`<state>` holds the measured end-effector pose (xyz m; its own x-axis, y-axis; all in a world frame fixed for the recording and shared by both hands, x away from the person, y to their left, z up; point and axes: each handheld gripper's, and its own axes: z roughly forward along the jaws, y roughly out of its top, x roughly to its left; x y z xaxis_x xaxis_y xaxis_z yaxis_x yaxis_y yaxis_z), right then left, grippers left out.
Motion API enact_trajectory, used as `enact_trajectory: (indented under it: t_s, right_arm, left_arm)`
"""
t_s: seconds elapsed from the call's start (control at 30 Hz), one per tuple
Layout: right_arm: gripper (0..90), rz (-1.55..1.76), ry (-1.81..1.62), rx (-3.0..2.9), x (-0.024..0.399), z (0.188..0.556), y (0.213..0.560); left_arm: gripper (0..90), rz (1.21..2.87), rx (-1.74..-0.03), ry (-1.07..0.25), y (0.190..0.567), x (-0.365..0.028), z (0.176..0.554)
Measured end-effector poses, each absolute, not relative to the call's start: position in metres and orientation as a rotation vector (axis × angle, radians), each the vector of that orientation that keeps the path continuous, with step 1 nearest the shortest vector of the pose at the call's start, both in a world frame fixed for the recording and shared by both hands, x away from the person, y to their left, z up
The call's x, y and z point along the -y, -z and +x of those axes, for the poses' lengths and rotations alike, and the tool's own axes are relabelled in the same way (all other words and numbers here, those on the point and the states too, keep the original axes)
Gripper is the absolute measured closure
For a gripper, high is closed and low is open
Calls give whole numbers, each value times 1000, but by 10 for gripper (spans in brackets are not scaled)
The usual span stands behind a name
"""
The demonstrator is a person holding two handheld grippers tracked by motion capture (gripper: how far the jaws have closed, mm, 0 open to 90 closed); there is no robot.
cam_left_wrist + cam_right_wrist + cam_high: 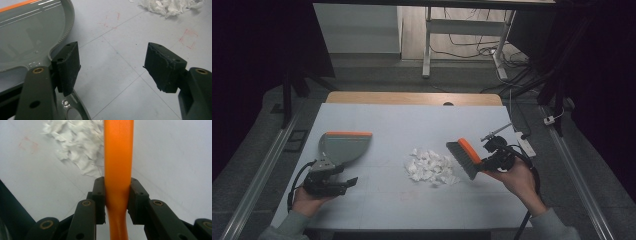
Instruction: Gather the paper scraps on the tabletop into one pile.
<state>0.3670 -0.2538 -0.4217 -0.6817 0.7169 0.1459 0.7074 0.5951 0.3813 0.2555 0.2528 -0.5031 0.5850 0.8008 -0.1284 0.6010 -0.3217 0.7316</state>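
Observation:
A grey dustpan (346, 146) with an orange lip lies on the left of the white table; in the left gripper view the dustpan (25, 37) takes up the upper left. My left gripper (351, 182) rests just behind its handle, and the left gripper (112, 65) is open with bare table between the pads. The dustpan's handle runs under the left-hand jaw. A pile of white paper scraps (430, 167) (170, 6) (75, 147) sits mid-table. Right of it, my right gripper (488, 162) (117, 197) is shut on the orange handle (117, 157) of a brush (464, 156), whose grey bristles point at the pile.
Red pen marks (187, 37) dot the table (387, 117). A wooden strip (412, 98) runs along the far edge. A white power strip (525, 143) lies by the right edge. Desk legs (427, 45) and floor cables (477, 47) are beyond the table.

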Motion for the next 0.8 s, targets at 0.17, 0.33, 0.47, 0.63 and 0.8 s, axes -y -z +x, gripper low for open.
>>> enact_trajectory:
  t_s: [0.17, 0.33, 0.47, 0.63, 0.8]
  right_arm:
    - [708, 1360, -543, -2779, 250, 370, 440]
    - [708, 1402, -605, -2781, 238, 374, 447]
    - [708, 1362, -636, -2783, 223, 378, 449]
    - [708, 1325, -714, -2767, 214, 379, 445]
    - [708, 1308, -879, -2671, 231, 380, 431]
  left_arm:
    - [294, 2046, -1110, -328, 503, -253, 256]
    - [294, 2044, -1108, -330, 503, -253, 255]
    - [294, 2047, -1109, -329, 503, -253, 255]
    - [294, 2046, -1109, -330, 503, -253, 255]
    - [295, 2045, -1104, -332, 503, -252, 255]
